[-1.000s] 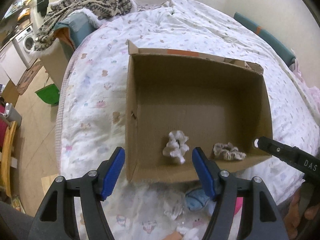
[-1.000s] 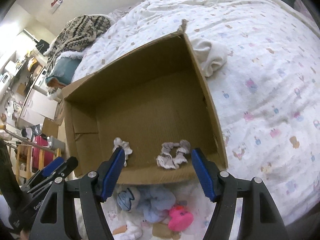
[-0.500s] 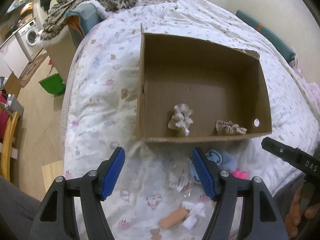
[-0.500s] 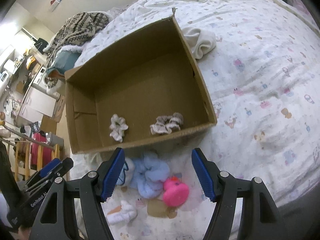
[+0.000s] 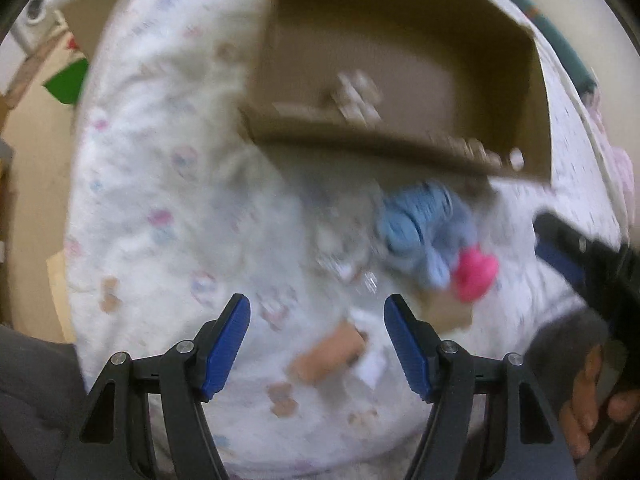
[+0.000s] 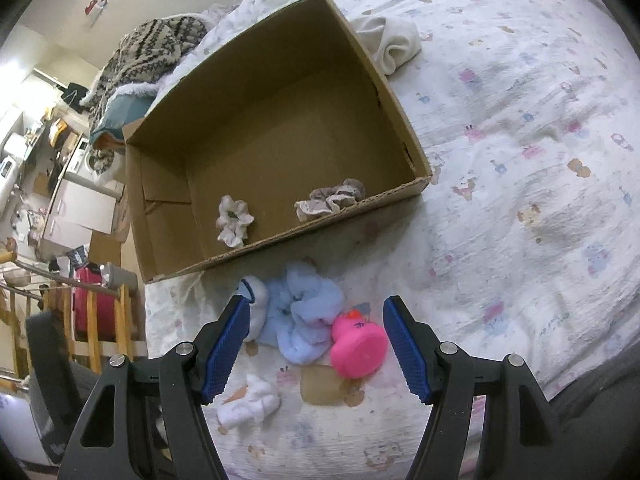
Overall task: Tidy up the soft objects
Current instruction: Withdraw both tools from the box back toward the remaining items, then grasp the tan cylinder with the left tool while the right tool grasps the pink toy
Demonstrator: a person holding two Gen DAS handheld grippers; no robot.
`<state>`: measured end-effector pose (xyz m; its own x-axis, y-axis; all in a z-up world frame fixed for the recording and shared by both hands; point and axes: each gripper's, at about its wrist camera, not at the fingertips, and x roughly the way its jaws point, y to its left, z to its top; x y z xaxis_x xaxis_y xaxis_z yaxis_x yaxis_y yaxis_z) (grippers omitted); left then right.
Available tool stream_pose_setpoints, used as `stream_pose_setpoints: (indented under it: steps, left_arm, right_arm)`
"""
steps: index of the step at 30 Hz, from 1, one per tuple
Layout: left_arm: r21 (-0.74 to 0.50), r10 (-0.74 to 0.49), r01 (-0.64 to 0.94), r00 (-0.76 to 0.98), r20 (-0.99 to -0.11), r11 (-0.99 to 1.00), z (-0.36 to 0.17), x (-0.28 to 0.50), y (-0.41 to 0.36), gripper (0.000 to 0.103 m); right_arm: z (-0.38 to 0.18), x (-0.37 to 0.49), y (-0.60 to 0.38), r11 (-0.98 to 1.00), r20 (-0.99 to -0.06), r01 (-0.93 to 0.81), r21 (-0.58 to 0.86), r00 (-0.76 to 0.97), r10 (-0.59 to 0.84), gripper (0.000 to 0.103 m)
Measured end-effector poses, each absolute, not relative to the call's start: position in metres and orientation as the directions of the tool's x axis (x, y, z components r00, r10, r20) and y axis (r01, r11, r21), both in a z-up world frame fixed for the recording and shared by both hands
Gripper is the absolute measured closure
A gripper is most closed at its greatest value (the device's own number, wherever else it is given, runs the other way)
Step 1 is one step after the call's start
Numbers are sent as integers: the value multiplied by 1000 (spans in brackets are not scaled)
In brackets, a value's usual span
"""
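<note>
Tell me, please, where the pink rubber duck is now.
In the right wrist view, the pink rubber duck lies on the bed cover, outside the cardboard box, touching the fluffy light blue cloth on its left.

Bed quilt (image 6: pixel 520 200), white with small cartoon prints, fills most of the right wrist view. Patterned knit blanket (image 6: pixel 152 48) at 11 o'clock, over something teal. Cream folded cloth (image 6: pixel 396 44) at 12. Red item behind wooden rails (image 6: pixel 92 308) at 9, possibly a bag.

Left wrist view motion-blurred; right sharp; soft indoor light, fisheye edges.
</note>
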<state>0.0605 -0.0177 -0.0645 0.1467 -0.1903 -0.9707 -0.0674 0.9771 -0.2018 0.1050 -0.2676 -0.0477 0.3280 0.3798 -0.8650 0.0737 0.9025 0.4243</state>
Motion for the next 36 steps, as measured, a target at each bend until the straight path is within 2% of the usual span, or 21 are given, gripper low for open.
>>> stream_pose_setpoints:
  steps: [6, 11, 13, 20, 21, 25, 28, 31, 36]
  left_arm:
    - [-169, -161, -64, 110, -981, 984, -75, 48, -19, 37]
    - [-179, -170, -156, 72, -983, 971, -87, 48, 3, 63]
    - [-203, -202, -145, 25, -979, 968, -96, 47, -2, 64]
    - [-180, -181, -15, -41, -983, 983, -116, 43, -38, 65]
    - [-175, -175, -4, -48, -983, 985, -119, 42, -41, 67]
    - [-202, -201, 19, -61, -978, 979, -124, 44, -46, 89]
    - [-207, -204, 38, -60, -977, 978, -128, 41, -59, 96]
    - [-220, -219, 25, -37, -975, 975, -120, 39, -53, 98]
    - [-237, -234, -46, 65, -970, 970, -94, 42, -31, 98]
  right_arm:
    - [-51, 105, -263, 907, -870, 64, 416, 317, 377, 30]
    - [-54, 108, -265, 901, -869, 79, 427, 312, 384, 30]
    - [-55, 109, -266, 899, -869, 85, 430, 308, 387, 30]
    - [-56, 110, -266, 899, -871, 88, 430, 302, 387, 30]
    - [-56, 110, -266, 900, -873, 90, 427, 301, 384, 30]
    - [-63, 109, -271, 900, -883, 117, 420, 280, 376, 30]
    - [-75, 109, -277, 892, -892, 153, 426, 237, 385, 30]
    - [-93, 109, -276, 888, -904, 182, 422, 153, 399, 30]
    - [-109, 108, -261, 913, -922, 131, 386, 67, 380, 31]
